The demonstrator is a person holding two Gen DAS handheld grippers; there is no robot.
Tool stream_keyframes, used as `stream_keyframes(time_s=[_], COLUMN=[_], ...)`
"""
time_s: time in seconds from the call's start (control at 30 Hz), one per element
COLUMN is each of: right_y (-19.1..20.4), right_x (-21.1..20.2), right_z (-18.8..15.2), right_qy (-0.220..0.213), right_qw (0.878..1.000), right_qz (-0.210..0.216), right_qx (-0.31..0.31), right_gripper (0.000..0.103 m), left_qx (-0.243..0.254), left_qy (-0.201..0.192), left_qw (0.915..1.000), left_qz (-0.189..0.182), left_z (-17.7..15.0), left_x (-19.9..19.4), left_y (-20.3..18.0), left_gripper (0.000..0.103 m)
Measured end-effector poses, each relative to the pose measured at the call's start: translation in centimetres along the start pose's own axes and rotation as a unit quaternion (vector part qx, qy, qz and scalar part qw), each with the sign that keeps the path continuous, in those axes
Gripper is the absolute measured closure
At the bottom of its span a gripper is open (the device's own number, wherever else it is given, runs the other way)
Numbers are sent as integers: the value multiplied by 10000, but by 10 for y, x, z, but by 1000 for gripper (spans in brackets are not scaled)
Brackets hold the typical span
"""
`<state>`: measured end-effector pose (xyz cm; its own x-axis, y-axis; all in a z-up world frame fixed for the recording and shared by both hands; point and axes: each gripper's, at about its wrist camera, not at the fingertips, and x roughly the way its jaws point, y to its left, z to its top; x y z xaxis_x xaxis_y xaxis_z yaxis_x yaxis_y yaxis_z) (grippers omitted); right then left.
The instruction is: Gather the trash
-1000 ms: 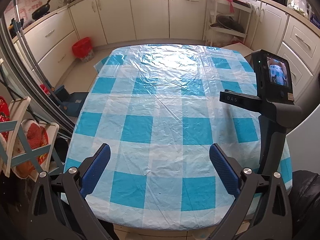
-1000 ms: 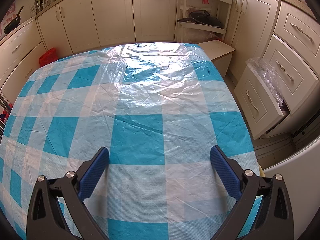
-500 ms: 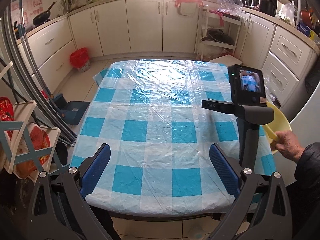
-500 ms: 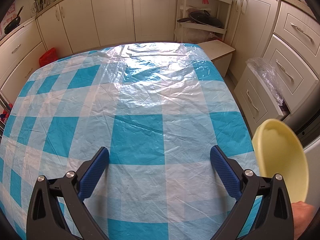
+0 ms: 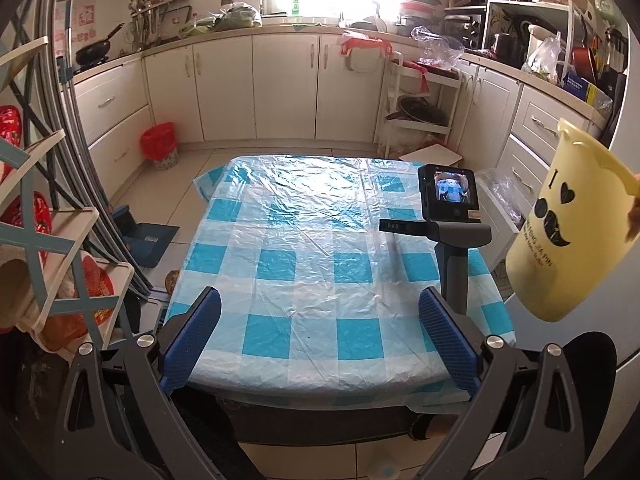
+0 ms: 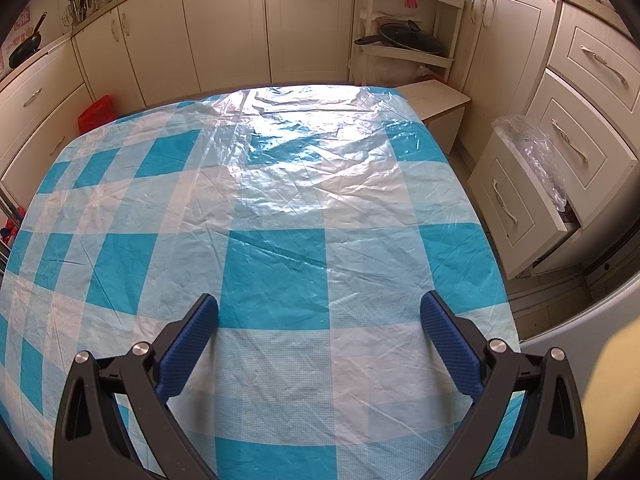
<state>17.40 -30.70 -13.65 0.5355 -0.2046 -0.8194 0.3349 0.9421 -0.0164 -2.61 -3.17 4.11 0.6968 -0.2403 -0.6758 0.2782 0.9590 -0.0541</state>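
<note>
Here, the left gripper (image 5: 319,338) is held back from the near edge of the surface (image 5: 304,280), its blue-padded jaws spread wide apart with nothing between them. The right gripper (image 6: 319,344) is held low over the surface (image 6: 280,200), likewise spread wide and empty; in the left wrist view its body and small screen (image 5: 450,216) are seen at 3 o'clock, standing above the blue-and-white checked plastic cloth (image 5: 320,232) that covers the surface. A yellow plastic bin (image 5: 564,232), printed with a heart and a moustache, is held tilted in the air at 3 o'clock, off the right edge of the surface, by fingers partly seen at its rim. A red-lined waste basket (image 5: 159,148) is seen on the floor at 10 o'clock, beside the cabinets.
</note>
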Motion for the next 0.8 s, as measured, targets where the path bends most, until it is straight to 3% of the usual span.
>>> stream_keyframes(time_s=[0.3,0.5,0.8], right_y=[0,0,0], right_x=[0,0,0], right_z=[0,0,0], right_qy=[0,0,-1], right_qw=[10000,10000,10000], right_qz=[0,-1,-1], right_qx=[0,1,0], right_gripper=[7,7,7], left_qx=[-270,-709,-1336], left_qy=[-249,-298,-570], left_qw=[9992,9952,9800], left_qz=[132,610,1361], left_z=[-10,-20,-23], left_x=[-32,-43,-73], left_y=[39,94,174], left_gripper=[8,8,8])
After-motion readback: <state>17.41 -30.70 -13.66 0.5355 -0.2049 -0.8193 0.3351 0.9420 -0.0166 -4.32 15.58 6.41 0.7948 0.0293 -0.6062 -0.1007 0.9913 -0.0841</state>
